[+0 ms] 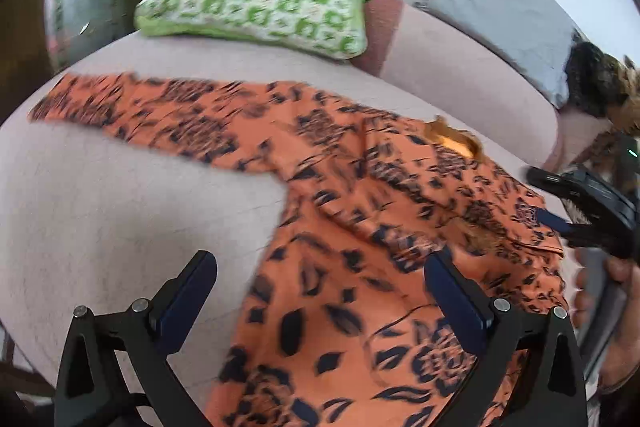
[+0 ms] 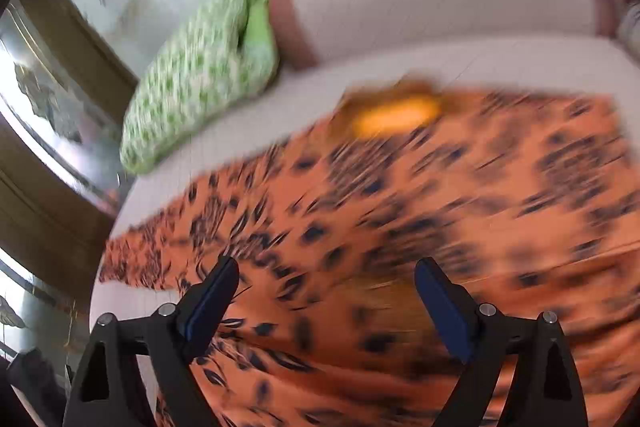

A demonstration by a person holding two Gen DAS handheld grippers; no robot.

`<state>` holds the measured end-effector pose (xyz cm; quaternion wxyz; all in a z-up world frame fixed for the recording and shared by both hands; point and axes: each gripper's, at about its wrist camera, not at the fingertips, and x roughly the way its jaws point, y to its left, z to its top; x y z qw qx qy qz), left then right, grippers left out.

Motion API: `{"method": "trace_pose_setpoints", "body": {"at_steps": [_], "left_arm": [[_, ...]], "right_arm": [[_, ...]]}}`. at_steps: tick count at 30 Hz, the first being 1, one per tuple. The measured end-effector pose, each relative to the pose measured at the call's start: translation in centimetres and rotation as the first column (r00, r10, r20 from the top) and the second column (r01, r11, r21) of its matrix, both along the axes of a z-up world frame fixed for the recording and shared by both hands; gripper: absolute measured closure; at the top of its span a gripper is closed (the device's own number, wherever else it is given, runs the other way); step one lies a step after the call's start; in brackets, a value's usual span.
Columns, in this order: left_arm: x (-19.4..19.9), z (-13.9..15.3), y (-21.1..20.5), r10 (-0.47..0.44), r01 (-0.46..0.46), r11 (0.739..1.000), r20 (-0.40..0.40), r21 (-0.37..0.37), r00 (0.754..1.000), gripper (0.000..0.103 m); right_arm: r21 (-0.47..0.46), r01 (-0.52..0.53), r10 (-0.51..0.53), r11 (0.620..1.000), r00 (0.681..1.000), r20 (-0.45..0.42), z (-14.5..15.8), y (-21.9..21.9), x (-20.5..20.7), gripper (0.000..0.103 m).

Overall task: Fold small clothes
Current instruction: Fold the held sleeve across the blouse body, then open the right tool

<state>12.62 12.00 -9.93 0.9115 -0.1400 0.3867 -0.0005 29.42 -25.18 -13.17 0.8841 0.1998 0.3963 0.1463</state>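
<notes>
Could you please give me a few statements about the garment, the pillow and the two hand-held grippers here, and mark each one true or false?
1. The orange garment with the dark floral print lies spread on the pale cushion. True.
2. The left hand-held gripper is clamped shut on the fabric. False: its jaws stand wide apart and hold nothing.
3. A green-and-white patterned pillow lies beyond the garment. True.
4. The pillow sits on top of the garment. False: bare cushion separates them.
5. The right hand-held gripper is open above the garment. True.
6. One sleeve is already folded over the body of the garment. False: it stretches out sideways, flat on the cushion.
</notes>
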Motion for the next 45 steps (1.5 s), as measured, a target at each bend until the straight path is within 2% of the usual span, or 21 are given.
{"method": "trace_pose_setpoints", "body": {"at_steps": [3, 6, 9, 13, 15, 20, 21, 22, 26, 27, 29, 31, 32, 34, 35, 36, 40, 41, 42, 44, 45], "left_arm": [[2.5, 1.7, -1.6, -0.059, 0.057, 0.997, 0.033, 0.052, 0.998, 0.0], [6.4, 2.4, -2.8, -0.1, 0.1, 0.994, 0.024, 0.039, 0.995, 0.0], [10.7, 2.2, -4.2, -0.133, 0.133, 0.991, -0.001, 0.009, 0.991, 0.0], [14.1, 1.3, -7.3, -0.176, 0.175, 0.98, 0.001, 0.092, 0.984, 0.0], [16.0, -0.5, -8.5, -0.177, 0.183, 0.973, -0.053, 0.141, 0.983, 0.0], [18.3, -5.0, -9.1, -0.15, 0.18, 0.966, -0.165, 0.184, 0.975, 0.0], [18.3, -5.5, -9.1, -0.149, 0.181, 0.966, -0.179, 0.182, 0.973, 0.0], [18.2, -6.0, -9.1, -0.151, 0.186, 0.964, -0.187, 0.187, 0.971, 0.0], [17.7, -5.4, -9.2, -0.174, 0.206, 0.958, -0.168, 0.199, 0.97, 0.0], [17.5, -5.1, -9.2, -0.178, 0.207, 0.959, -0.154, 0.195, 0.972, 0.0], [17.3, -4.7, -9.6, -0.191, 0.212, 0.955, -0.119, 0.206, 0.974, 0.0], [17.9, -6.1, -10.2, -0.201, 0.243, 0.939, -0.186, 0.242, 0.962, 0.0], [17.8, -6.3, -9.9, -0.203, 0.241, 0.944, -0.179, 0.225, 0.963, 0.0], [17.7, -6.0, -9.4, -0.206, 0.24, 0.949, -0.173, 0.205, 0.963, 0.0], [17.8, -5.8, -9.3, -0.206, 0.24, 0.949, -0.174, 0.203, 0.963, 0.0], [17.8, -5.7, -9.2, -0.202, 0.235, 0.95, -0.168, 0.205, 0.965, 0.0], [18.4, -6.2, -8.8, -0.194, 0.227, 0.953, -0.172, 0.199, 0.966, 0.0], [18.4, -6.2, -8.7, -0.193, 0.225, 0.954, -0.171, 0.198, 0.966, 0.0], [18.5, -6.1, -8.8, -0.193, 0.226, 0.953, -0.173, 0.201, 0.966, 0.0], [18.4, -6.2, -8.6, -0.197, 0.228, 0.954, -0.17, 0.193, 0.966, 0.0], [18.4, -6.3, -8.7, -0.197, 0.229, 0.955, -0.17, 0.19, 0.965, 0.0]], "right_arm": [[0.041, 0.118, -0.118, 0.992, 0.993, -0.005, 0.3, -7.8, -0.8, 0.012], [0.108, 0.186, -0.182, 0.977, 0.982, -0.049, -0.7, -14.1, -1.3, 0.012], [0.153, 0.233, -0.224, 0.96, 0.972, -0.077, -2.4, -18.3, -1.5, 0.012], [0.206, 0.232, -0.207, 0.951, 0.969, -0.135, -4.4, -21.5, 1.4, 0.013], [0.236, 0.226, -0.188, 0.945, 0.967, -0.171, -5.9, -21.7, 3.3, 0.027], [0.251, 0.137, -0.066, 0.958, 0.96, -0.273, -9.2, -18.9, 6.4, 0.037], [0.211, 0.109, -0.048, 0.971, 0.959, -0.278, -9.3, -18.4, 6.5, 0.063], [0.141, 0.07, -0.027, 0.988, 0.959, -0.283, -9.2, -17.5, 6.8, 0.082], [-0.062, 0.096, -0.105, 0.994, 0.98, -0.17, -6.2, -16.9, 6.1, 0.093], [-0.081, 0.092, -0.104, 0.992, 0.982, -0.155, -5.9, -16.8, 6.0, 0.093], [-0.179, 0.033, -0.072, 0.983, 0.974, -0.216, -7.6, -15.6, 6.8, 0.093], [-0.145, 0.048, -0.079, 0.988, 0.973, -0.218, -8.4, -16.0, 6.9, 0.09], [-0.056, 0.093, -0.103, 0.994, 0.969, -0.224, -8.3, -17.1, 6.9, 0.084], [0.013, 0.161, -0.154, 0.987, 0.964, -0.217, -7.7, -18.4, 6.7, 0.056], [0.07, 0.193, -0.177, 0.979, 0.967, -0.184, -7.0, -19.2, 6.7, 0.029], [0.107, 0.203, -0.184, 0.973, 0.969, -0.163, -6.6, -19.5, 7.0, 0.023], [0.138, 0.212, -0.186, 0.967, 0.967, -0.176, -6.8, -19.1, 11.5, 0.023], [0.129, 0.202, -0.171, 0.971, 0.961, -0.217, -7.9, -18.6, 13.2, 0.025], [0.127, 0.194, -0.152, 0.973, 0.947, -0.282, -9.5, -18.0, 14.9, 0.044], [0.059, 0.201, -0.18, 0.978, 0.949, -0.259, -9.0, -17.8, 15.5, 0.091], [0.031, 0.2, -0.189, 0.979, 0.958, -0.214, -8.1, -17.3, 15.2, 0.091]]}}
